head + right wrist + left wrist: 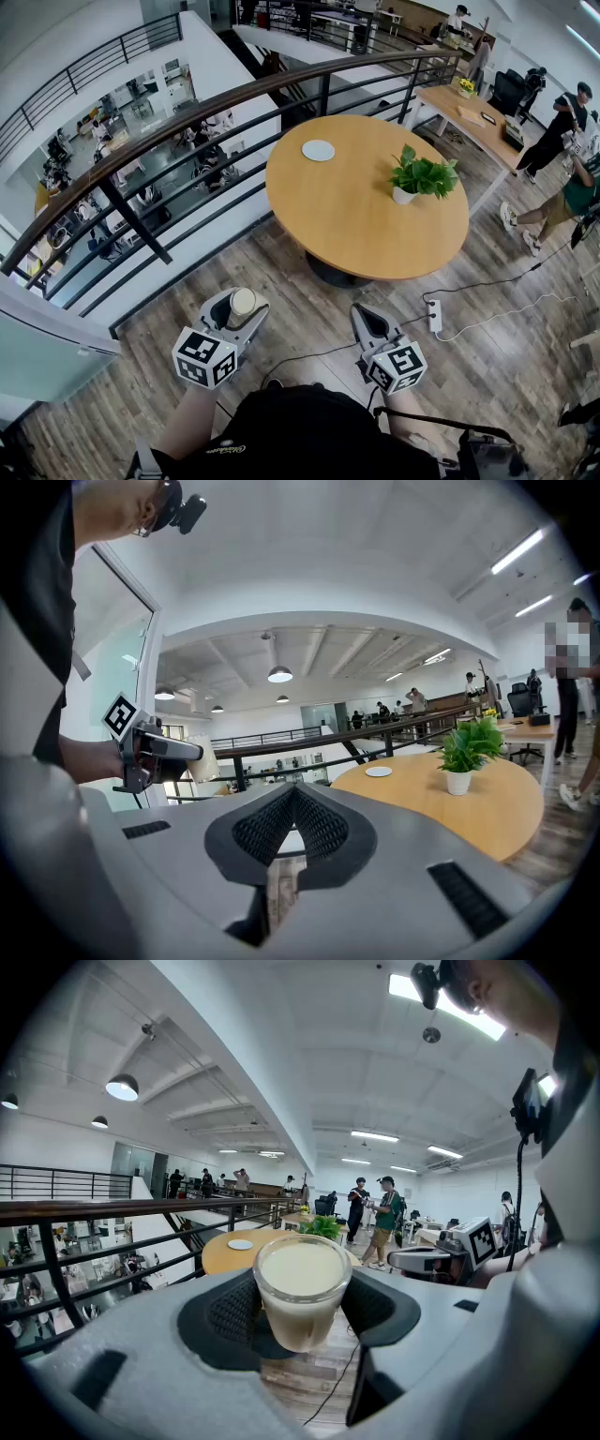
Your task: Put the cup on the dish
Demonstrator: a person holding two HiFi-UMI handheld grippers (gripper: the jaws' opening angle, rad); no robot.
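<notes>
Cup (302, 1283) stands upright, gripped between the wide-set jaws of my left gripper (236, 309). Right gripper (293, 808) is closed and empty. Dish (318, 150) lies well ahead, on the far side of the round table (356, 225); I judge a long forward carry is needed.

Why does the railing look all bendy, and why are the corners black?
Head view: the wide lens curves the brown-topped metal railing. Left gripper view: black corners from the round lens, the long ceiling light glares white, the clear glass cup of creamy drink between the jaws is sharp. Right gripper view: black corners too.
</notes>
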